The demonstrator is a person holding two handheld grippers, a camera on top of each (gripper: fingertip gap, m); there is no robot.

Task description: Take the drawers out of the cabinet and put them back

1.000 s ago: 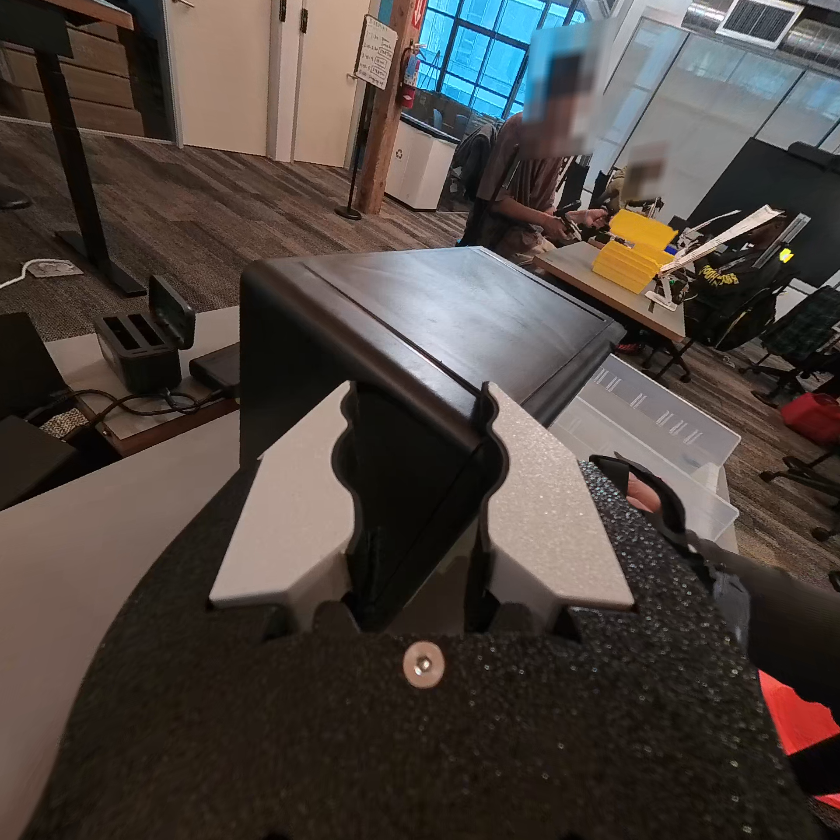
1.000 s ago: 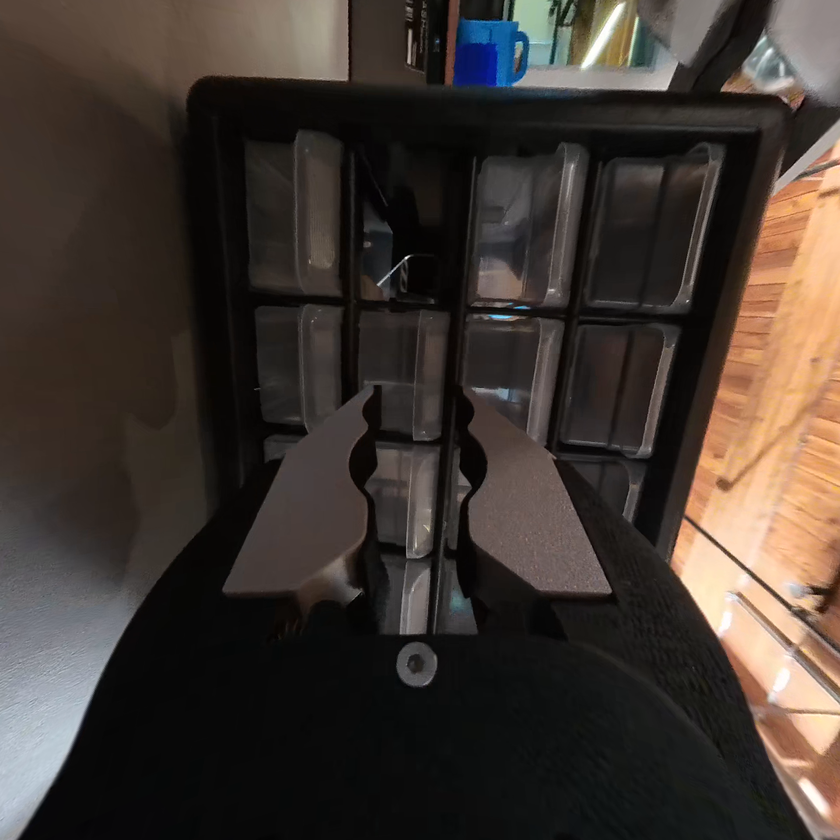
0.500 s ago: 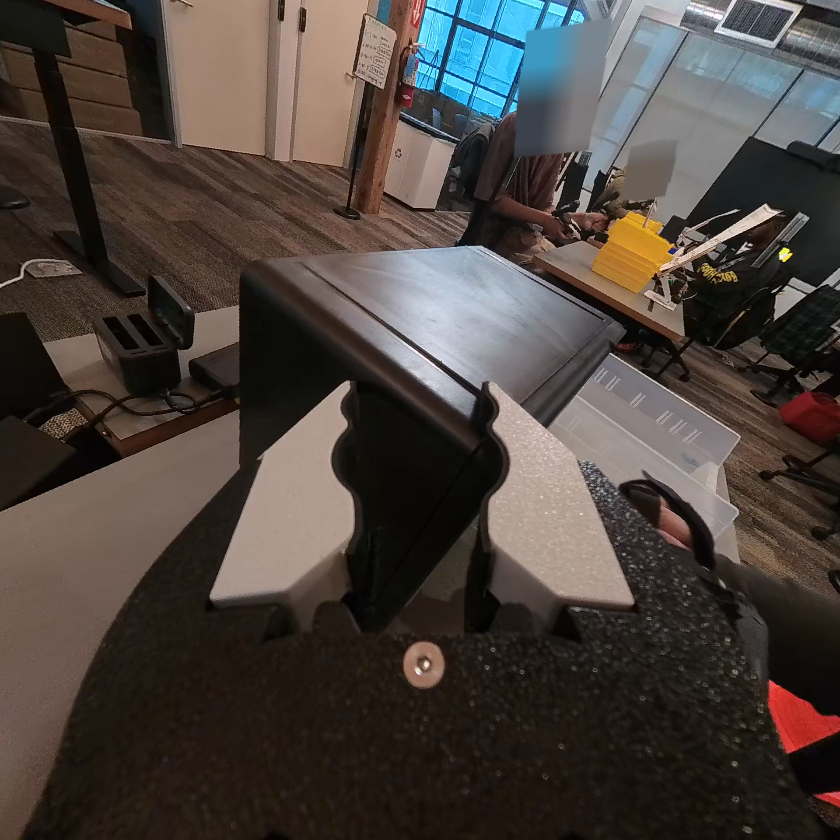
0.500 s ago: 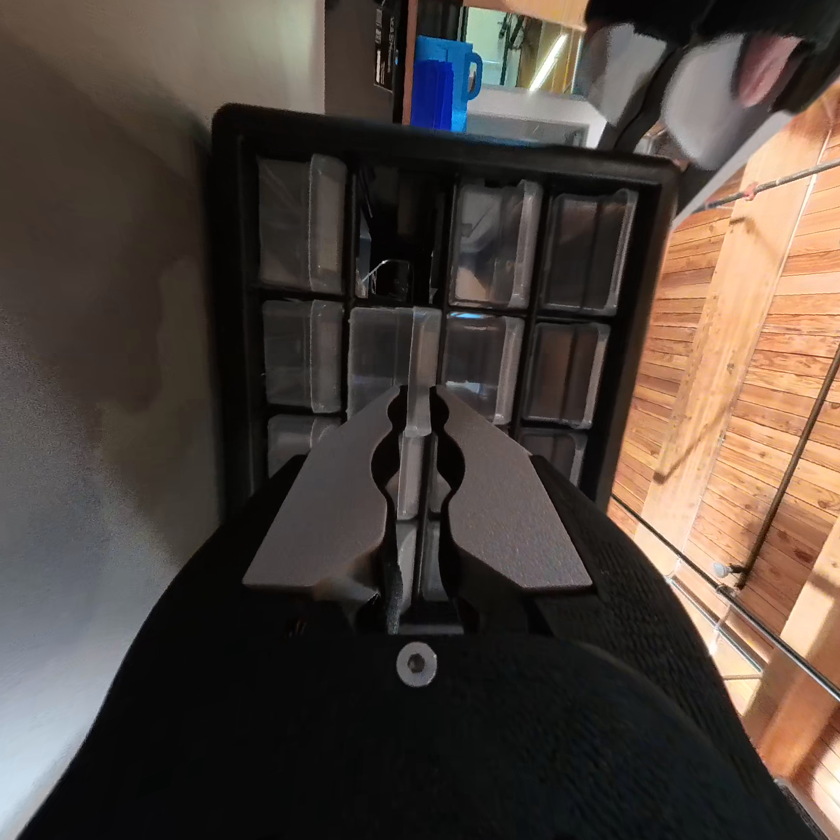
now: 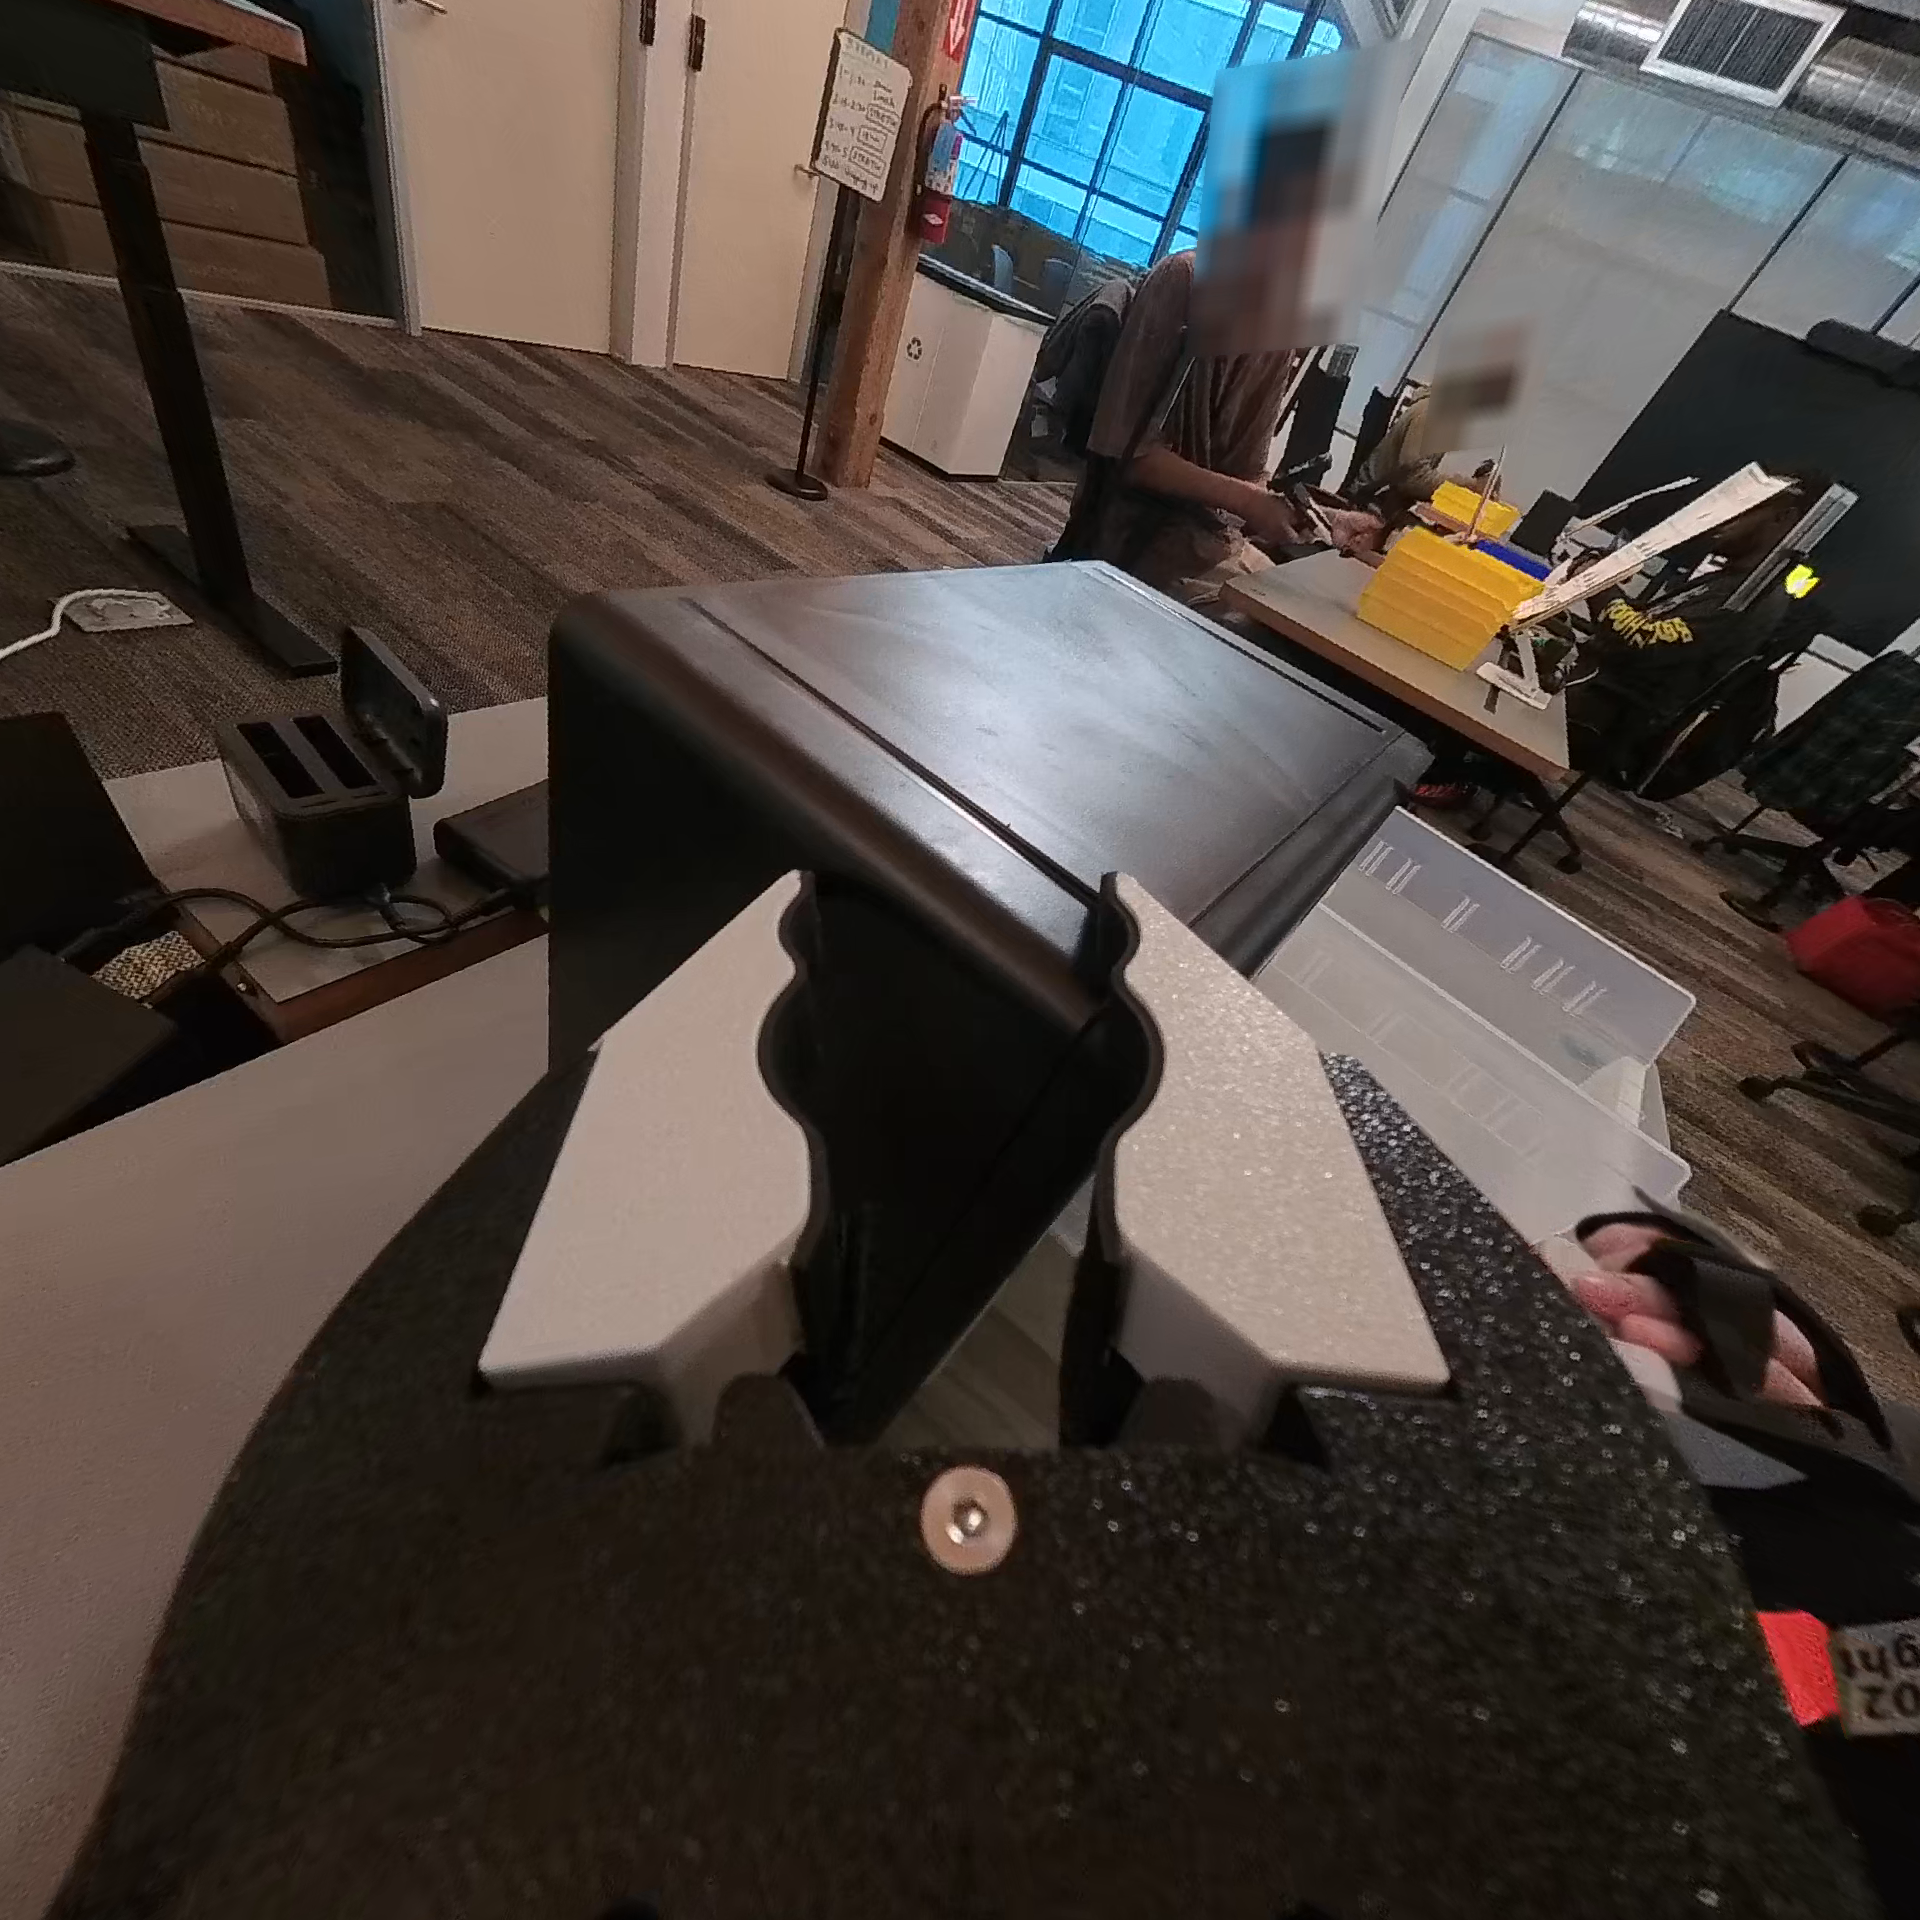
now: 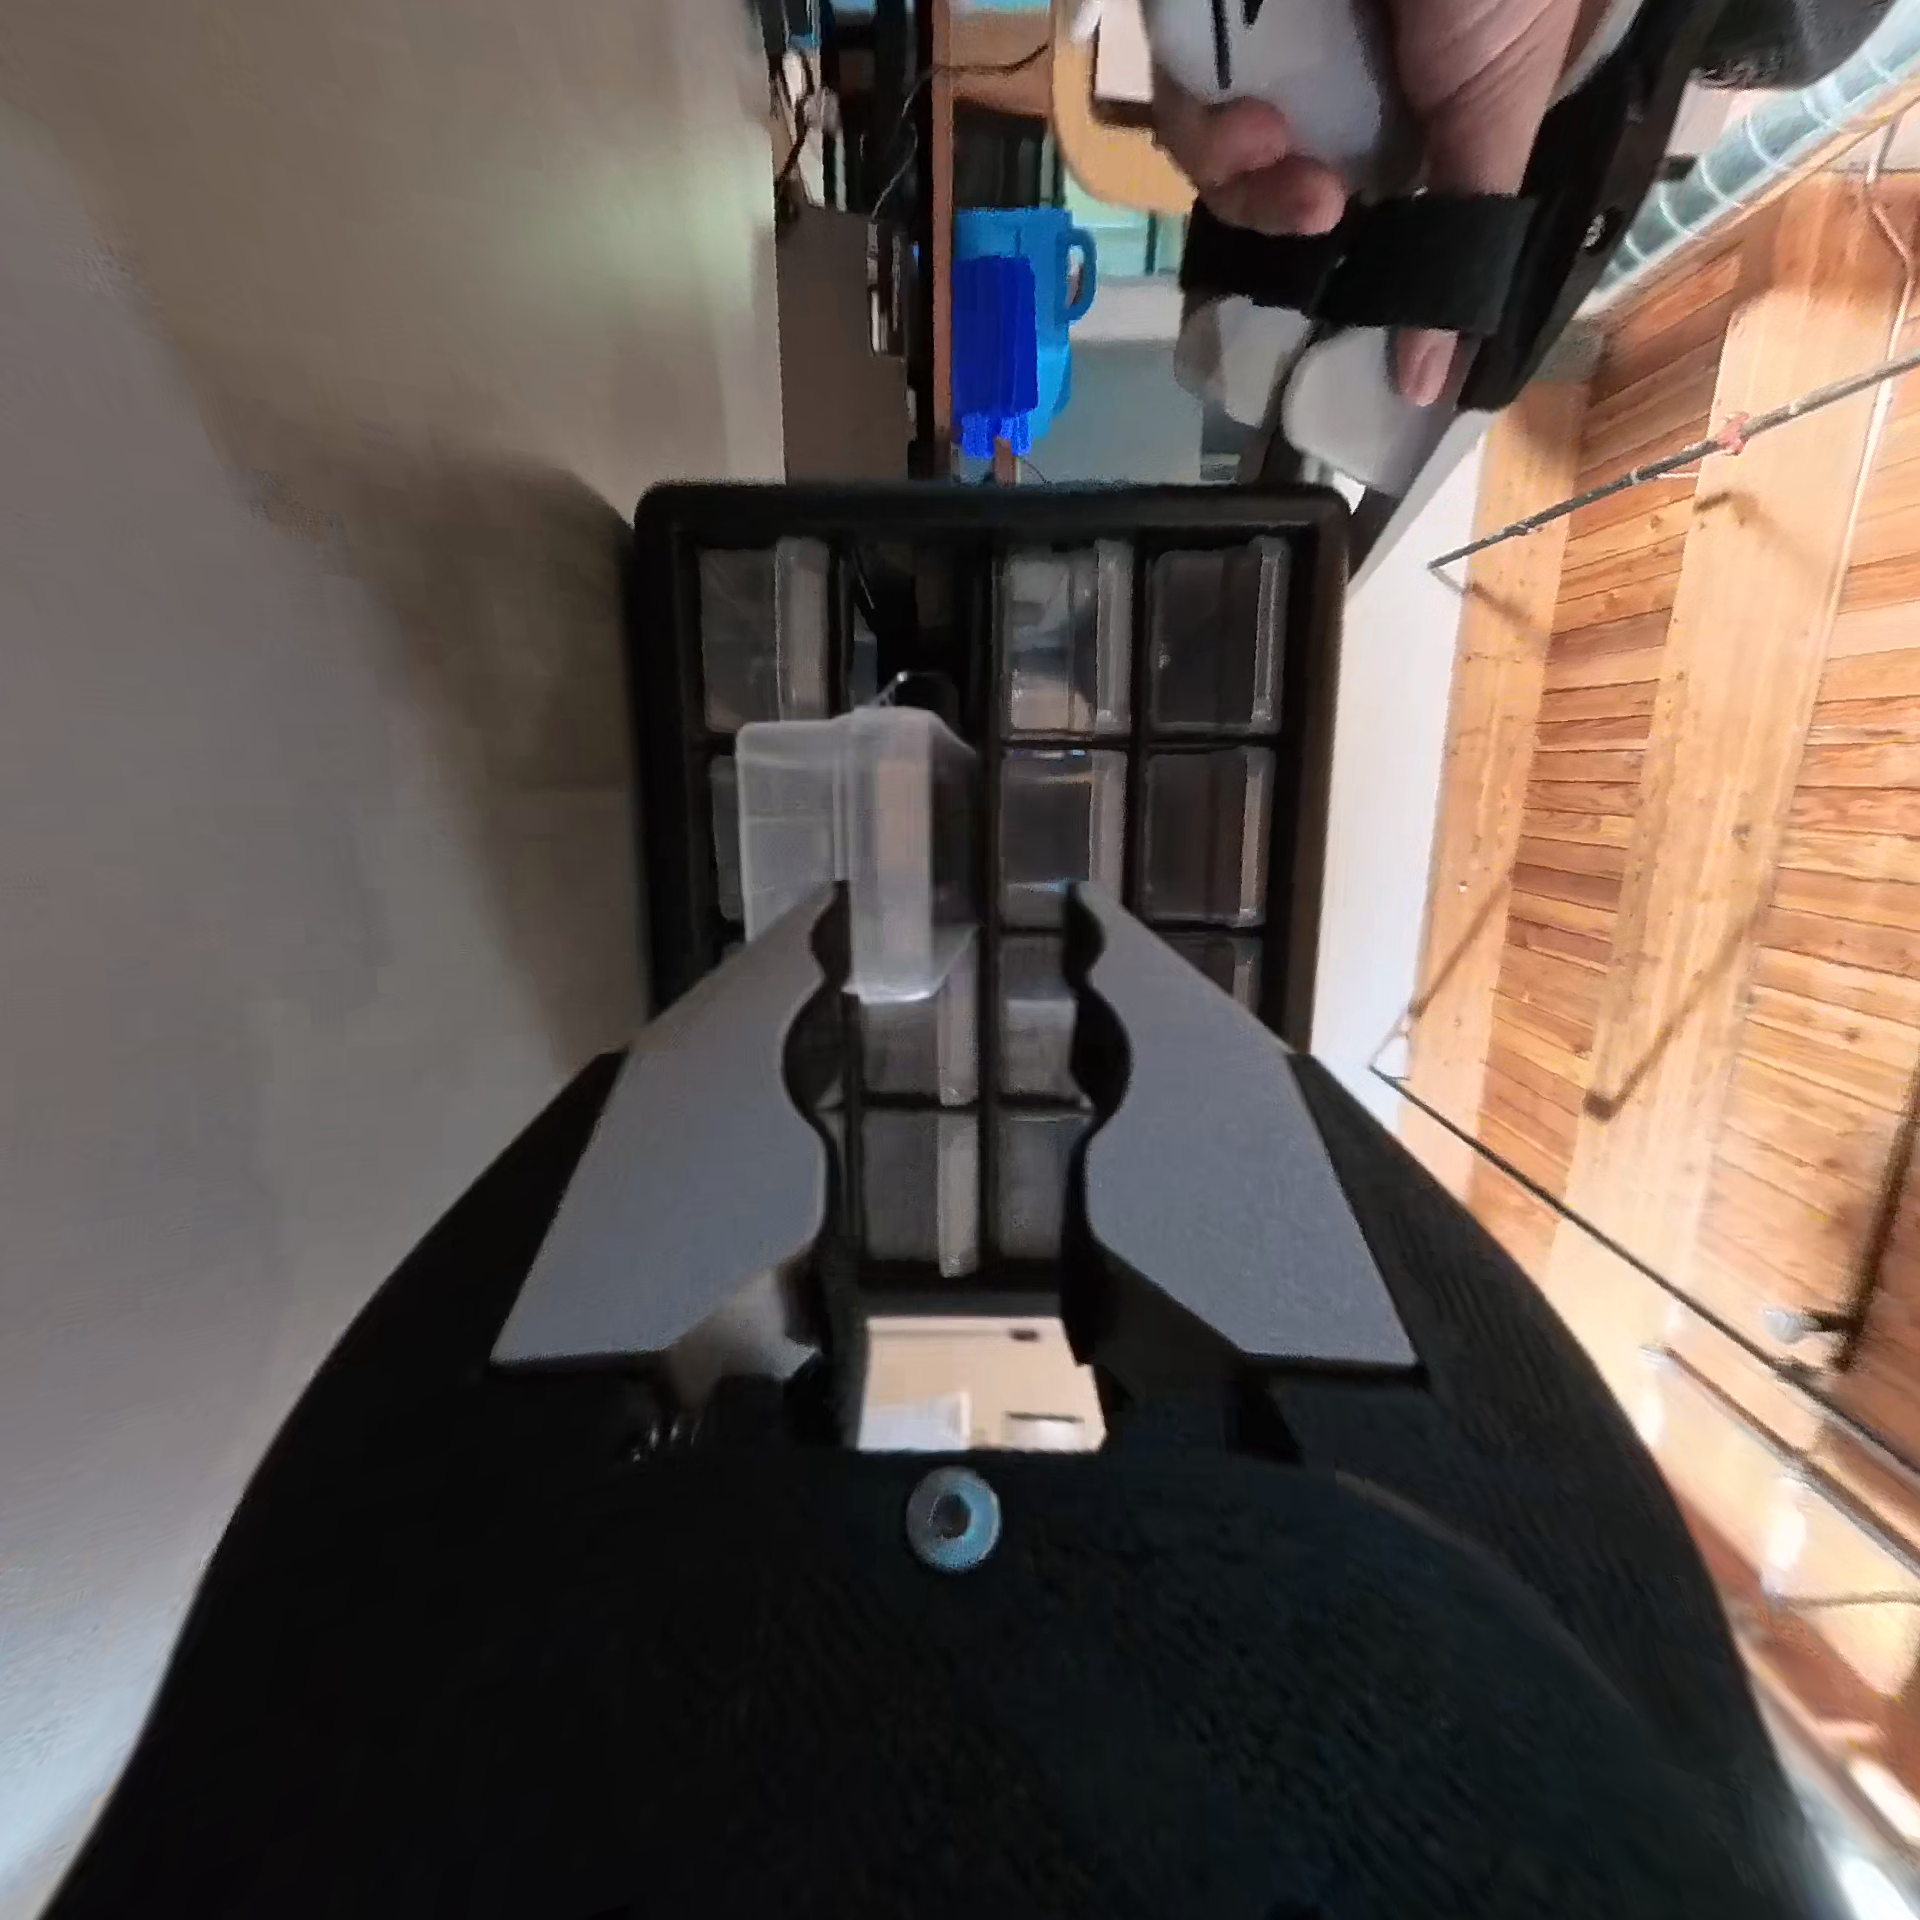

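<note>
The black cabinet (image 5: pixel 1039 727) stands on a pale table (image 5: pixel 208 1299). My left gripper (image 5: pixel 956 935) is open and straddles the cabinet's near top corner edge. In the right wrist view the cabinet front (image 6: pixel 1320 831) shows a grid of clear drawers. One clear drawer (image 6: pixel 862 831) sticks partly out of the second row. My right gripper (image 6: pixel 951 904) is open just in front of it, its left fingertip beside the drawer's handle. One slot (image 6: pixel 904 623) above that drawer is dark and has no drawer. The hand holding the left gripper (image 6: pixel 1351 208) shows past the cabinet.
A clear plastic bin (image 5: pixel 1455 1039) sits right of the cabinet. A black charger case (image 5: pixel 322 790) and cables (image 5: pixel 312 914) lie on a lower side table at left. People sit at a desk with yellow bins (image 5: pixel 1444 603) behind. A blue mug (image 6: pixel 1018 301) stands beyond the cabinet.
My right gripper closed on a drawer handle, pulled the drawer partly out, then opened and backed away from the cabinet. My left gripper has stayed on the cabinet's corner.
</note>
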